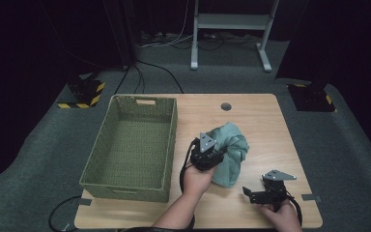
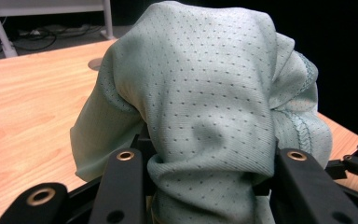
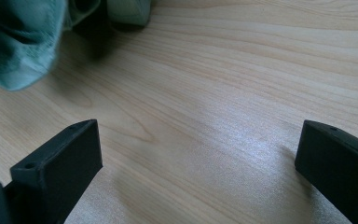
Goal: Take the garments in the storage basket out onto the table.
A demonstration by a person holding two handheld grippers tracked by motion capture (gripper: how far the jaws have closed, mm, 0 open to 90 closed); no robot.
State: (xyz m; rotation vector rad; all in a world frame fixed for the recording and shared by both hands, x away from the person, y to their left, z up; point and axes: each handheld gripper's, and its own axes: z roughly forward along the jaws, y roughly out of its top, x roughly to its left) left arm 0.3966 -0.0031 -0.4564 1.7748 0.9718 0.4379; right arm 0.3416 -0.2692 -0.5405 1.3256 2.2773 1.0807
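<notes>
A pale green dotted cloth (image 1: 233, 149) is bunched up at the middle of the wooden table (image 1: 261, 121). My left gripper (image 1: 211, 154) is pushed into its near side, and a person's hand holds the gripper from below. In the left gripper view the cloth (image 2: 205, 93) is gathered tight between the two black jaws, with the left gripper (image 2: 205, 186) shut on that fold. My right gripper (image 1: 249, 194) hovers near the table's front right, its jaws pointing left. Its view shows the right gripper (image 3: 196, 158) open over bare wood, with the cloth (image 3: 14, 42) at the upper left.
A green woven basket (image 1: 171, 145) with nothing in it stands on the left half of the table, right beside the cloth. A round cable hole (image 1: 226, 106) sits near the far edge. Beyond the table are dark floor, cables and a white stand (image 1: 232, 21).
</notes>
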